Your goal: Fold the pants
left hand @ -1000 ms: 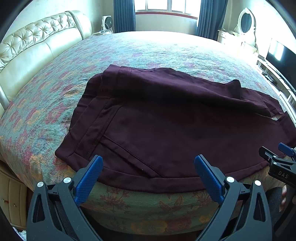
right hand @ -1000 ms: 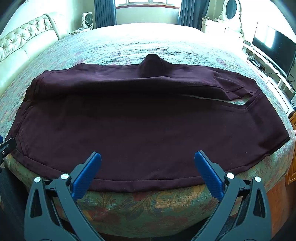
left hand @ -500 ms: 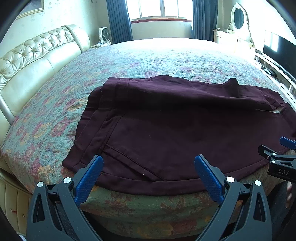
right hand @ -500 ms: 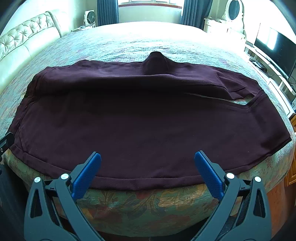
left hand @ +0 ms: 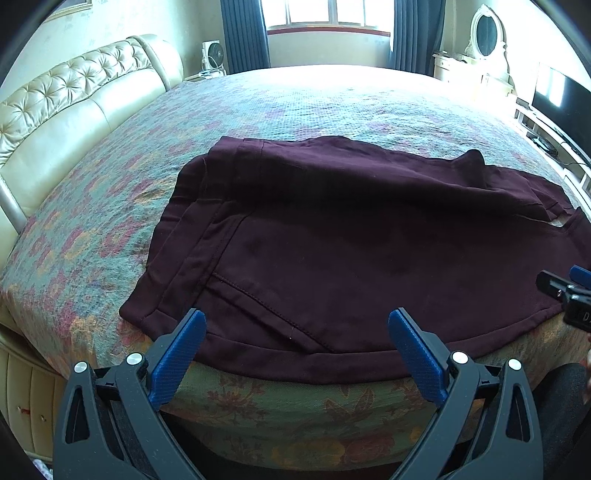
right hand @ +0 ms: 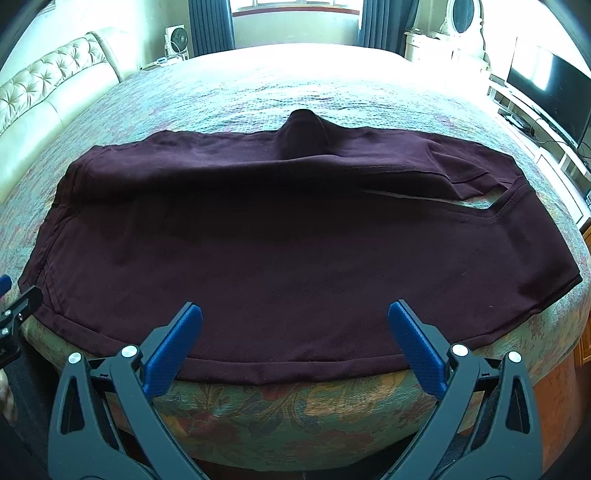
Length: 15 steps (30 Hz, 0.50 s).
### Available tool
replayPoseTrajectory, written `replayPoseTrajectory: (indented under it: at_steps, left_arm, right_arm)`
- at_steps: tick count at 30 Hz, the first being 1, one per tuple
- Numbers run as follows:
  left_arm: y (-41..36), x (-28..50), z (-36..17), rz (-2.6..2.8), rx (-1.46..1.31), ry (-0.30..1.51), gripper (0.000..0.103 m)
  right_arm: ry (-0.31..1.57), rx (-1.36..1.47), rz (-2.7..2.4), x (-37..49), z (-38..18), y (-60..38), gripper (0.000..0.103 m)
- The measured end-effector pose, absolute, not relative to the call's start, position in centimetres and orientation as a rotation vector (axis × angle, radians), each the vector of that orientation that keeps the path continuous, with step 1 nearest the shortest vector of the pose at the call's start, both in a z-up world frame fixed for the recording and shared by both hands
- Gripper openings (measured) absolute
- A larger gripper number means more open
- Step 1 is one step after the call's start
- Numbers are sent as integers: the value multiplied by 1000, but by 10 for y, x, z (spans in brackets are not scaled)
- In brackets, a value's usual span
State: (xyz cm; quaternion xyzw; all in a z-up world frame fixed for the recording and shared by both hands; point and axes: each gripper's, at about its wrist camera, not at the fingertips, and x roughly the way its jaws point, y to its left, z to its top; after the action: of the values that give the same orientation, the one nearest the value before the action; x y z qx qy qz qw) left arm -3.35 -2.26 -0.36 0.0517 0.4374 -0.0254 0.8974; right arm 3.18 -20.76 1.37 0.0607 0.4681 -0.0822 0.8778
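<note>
Maroon pants (right hand: 295,236) lie spread along the bed's (left hand: 332,99) near edge, hem overhanging. Left claw (left hand: 295,332) and right claw (right hand: 295,328) hang spread and empty, short of the cloth. We judge a shallow pinch might catch only one layer (the far leg already bunches). Waistband details stay dark.

Home bedroom: big bed (left hand: 332,107) (tufted headboard (left hand: 66,99)), vanity mirror (left hand: 485,31)
</note>
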Motion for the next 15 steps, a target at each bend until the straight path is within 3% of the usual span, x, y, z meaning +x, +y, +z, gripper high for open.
replayPoseTrajectory:
  at_steps: [8,15]
  left_arm:
    - [-17,-27,-7,-37,107,909,99]
    - [1,-15,-11,-46,20,939,99]
  right_arm:
    - [861,506,-218,5,44,-357,101]
    - [713,1137,-332,-62,-11,-529,101]
